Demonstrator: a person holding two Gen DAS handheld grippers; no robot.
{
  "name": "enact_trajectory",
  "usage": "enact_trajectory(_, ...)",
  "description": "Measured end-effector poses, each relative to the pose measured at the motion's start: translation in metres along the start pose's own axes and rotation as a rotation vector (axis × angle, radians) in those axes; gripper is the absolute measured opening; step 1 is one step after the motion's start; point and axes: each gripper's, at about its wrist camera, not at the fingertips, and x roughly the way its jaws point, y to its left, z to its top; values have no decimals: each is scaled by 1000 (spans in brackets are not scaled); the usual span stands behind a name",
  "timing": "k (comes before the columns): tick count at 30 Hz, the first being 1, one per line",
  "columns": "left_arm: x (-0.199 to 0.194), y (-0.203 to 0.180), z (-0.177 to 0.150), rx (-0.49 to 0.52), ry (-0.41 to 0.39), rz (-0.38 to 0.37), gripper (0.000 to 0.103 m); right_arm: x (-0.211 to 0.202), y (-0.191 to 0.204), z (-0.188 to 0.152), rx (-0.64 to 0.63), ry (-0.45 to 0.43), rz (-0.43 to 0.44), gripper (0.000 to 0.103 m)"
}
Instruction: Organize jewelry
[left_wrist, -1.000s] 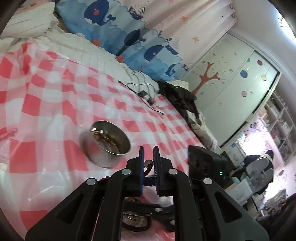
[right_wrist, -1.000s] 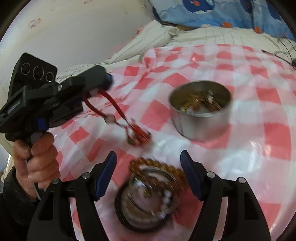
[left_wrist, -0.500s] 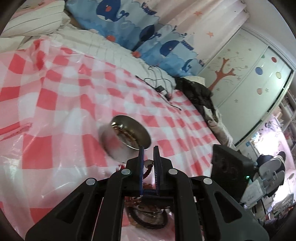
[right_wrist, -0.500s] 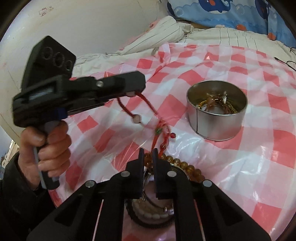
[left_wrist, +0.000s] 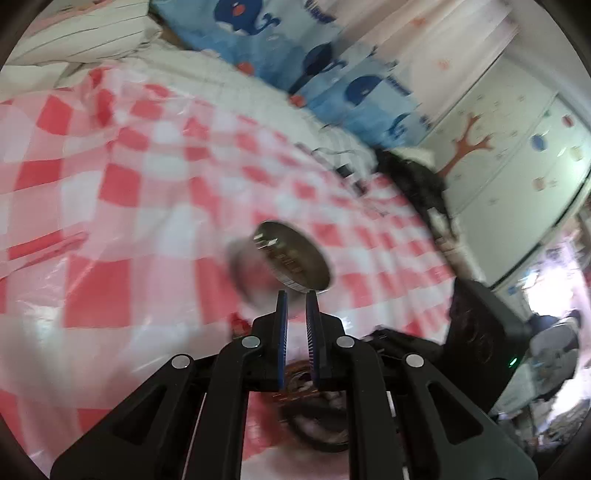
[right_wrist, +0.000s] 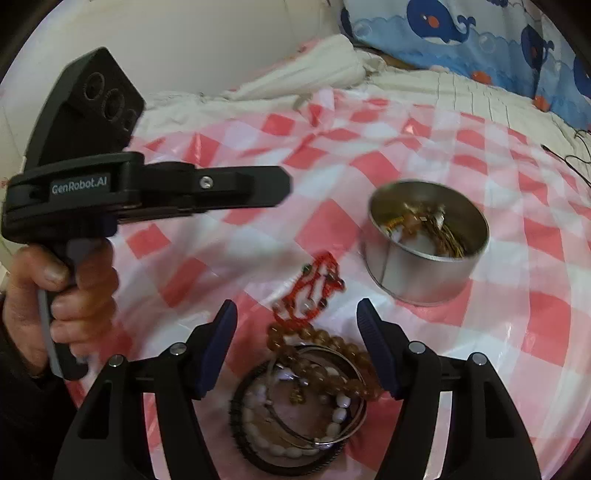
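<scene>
We hover the right gripper (right_wrist: 295, 347), jaws opening and empty, over the red cord bracelet (right_wrist: 314, 288) lying on the bed beside the tin (right_wrist: 424, 273), apparently for regrasping, while the left gripper (left_wrist: 295, 317) waits pressed together, empty.

A red-and-white checked plastic sheet (right_wrist: 388, 155) covers the bed, wrinkled and glossy. Beyond it lies a white striped quilt (right_wrist: 461, 96), with a blue whale-print cloth (right_wrist: 480, 33) behind. A thin black cable (right_wrist: 569, 155) trails at the sheet's far edge. In the left wrist view, dark clothes (left_wrist: 421, 181) are heaped near a white wardrobe (left_wrist: 517, 147) bearing a brown tree decal (left_wrist: 467, 144).
</scene>
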Motion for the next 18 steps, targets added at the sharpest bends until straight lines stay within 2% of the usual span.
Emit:
enact_trajectory(2,3,4,-1,0,19,65,9,1,-10,-1,29,4,-19,61)
enact_trajectory(4,1,10,0,-9,7,113,10,3,-17,3,56,6,18,49)
enact_trajectory(5,-2,13,1,-23,-5,116,12,4,-17,5,56,8,36,48)
enact_trajectory(8,-10,20,4,-53,-37,130,22,19,-9,11,30,53,61,37)
enact_trajectory(9,-11,20,4,-56,-41,129,24,25,-6,12,22,71,65,27)
enact_trajectory(10,-12,21,4,-56,-42,126,24,31,-2,12,3,92,59,11)
enact_trajectory(13,-12,18,3,-30,-37,131,25,24,3,10,-9,67,69,9)
enact_trajectory(18,-9,12,3,-5,-24,142,30,-31,-13,11,89,-83,165,8)
